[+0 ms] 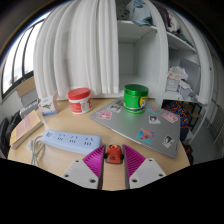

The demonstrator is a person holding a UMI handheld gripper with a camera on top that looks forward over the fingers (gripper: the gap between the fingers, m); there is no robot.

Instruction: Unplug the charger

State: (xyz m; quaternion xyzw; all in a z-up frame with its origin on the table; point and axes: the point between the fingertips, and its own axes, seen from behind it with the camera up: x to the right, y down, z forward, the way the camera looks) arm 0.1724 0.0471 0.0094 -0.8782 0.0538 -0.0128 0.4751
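Note:
A small orange-red charger [114, 153] sits between my fingertips, and both pink pads [96, 160] press on its sides. My gripper [114, 154] is shut on it, low over the wooden table [60, 125]. A white power strip [65, 142] lies on the table to the left, its near end close to the charger and the left finger. I cannot tell whether the charger's prongs sit in a socket.
A grey laptop with stickers [142, 126] lies closed just beyond the fingers to the right. A red-lidded tub [80, 100] and a green-lidded tub [136, 97] stand behind. Papers [25, 128] lie at the left, white curtains [80, 45] and shelves [180, 70] beyond.

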